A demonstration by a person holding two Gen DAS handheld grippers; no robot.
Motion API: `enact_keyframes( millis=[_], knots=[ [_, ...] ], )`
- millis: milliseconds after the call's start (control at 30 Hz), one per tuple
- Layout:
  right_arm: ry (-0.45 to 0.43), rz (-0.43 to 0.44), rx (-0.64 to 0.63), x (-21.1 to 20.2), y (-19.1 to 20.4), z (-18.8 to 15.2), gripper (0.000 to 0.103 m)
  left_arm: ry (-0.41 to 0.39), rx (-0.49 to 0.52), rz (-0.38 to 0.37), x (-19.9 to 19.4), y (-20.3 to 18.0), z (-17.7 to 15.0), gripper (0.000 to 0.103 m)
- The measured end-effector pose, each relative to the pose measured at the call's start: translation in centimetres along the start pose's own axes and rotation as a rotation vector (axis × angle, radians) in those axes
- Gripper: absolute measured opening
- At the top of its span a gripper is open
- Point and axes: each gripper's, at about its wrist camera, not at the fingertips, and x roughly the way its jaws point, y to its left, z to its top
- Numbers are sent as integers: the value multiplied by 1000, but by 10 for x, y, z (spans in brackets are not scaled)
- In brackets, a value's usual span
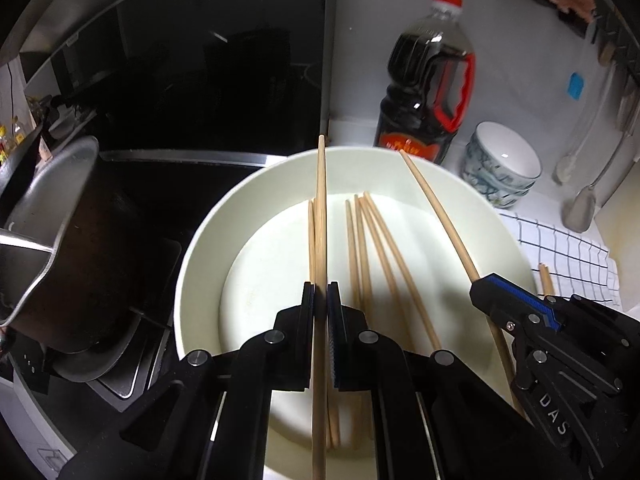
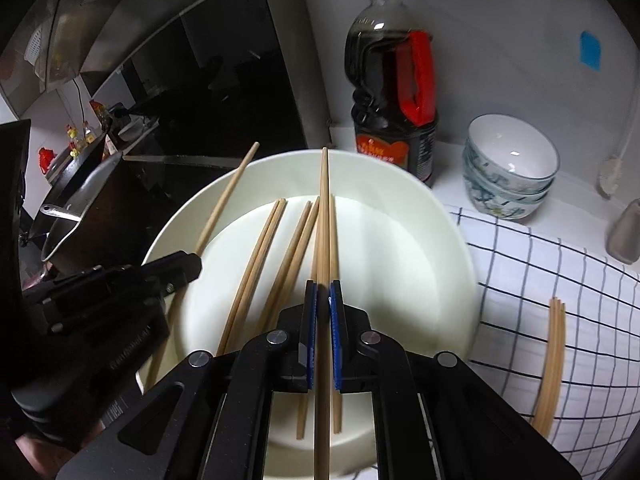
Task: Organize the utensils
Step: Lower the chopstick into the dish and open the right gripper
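From the left wrist view, the left gripper (image 1: 321,292) is closed tight on a single wooden chopstick (image 1: 320,216), which runs straight up between its pads and pokes past the far rim of the white basin (image 1: 188,248). Below it, loose chopsticks (image 1: 368,240) lie on the basin's flat bottom, fanned slightly to the right of the held one. At the right edge, the right gripper (image 1: 486,294) pinches a second chopstick (image 1: 436,212) that slants over the basin's right side. A dark soy sauce bottle (image 1: 430,92) stands behind the basin on the surface, stacked patterned bowls (image 1: 500,168) beside it, a checked cloth (image 1: 560,248) to the right, and a metal pot (image 1: 60,240) on the stove to the left.

From the right wrist view, the right gripper (image 2: 323,288) is clamped on its chopstick (image 2: 325,200), held above the basin (image 2: 440,232) and pointing toward the bottle (image 2: 394,92). The loose chopsticks (image 2: 264,264) lie in the basin just left of it. The left gripper (image 2: 188,266) holds its chopstick (image 2: 228,196) over the basin's left rim. A small bundle of chopsticks (image 2: 554,356) rests on the checked cloth (image 2: 540,264), well apart from both grippers.
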Motion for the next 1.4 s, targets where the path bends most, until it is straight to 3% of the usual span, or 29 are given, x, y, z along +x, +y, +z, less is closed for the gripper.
enact_keyframes(
  millis=[333,1000,1100,1167,1233,1400],
  knots=[
    [79,-48,10,30,-6,-1,6,50,6,-1,22,7,-9,7],
    [108,-83,3,36,-10,-3,10,112,-18,6,33,16,-17,11],
    [98,-97,2,29,-11,-3,16,108,-32,13,29,19,-17,26],
    [92,-100,1,24,-11,-4,19,95,-40,19,24,22,-18,52],
    [81,-102,-3,18,-11,-5,21,68,-49,29,17,24,-18,67],
    [62,-100,0,3,-9,-9,26,54,-58,33,7,25,-19,69]
  ],
)
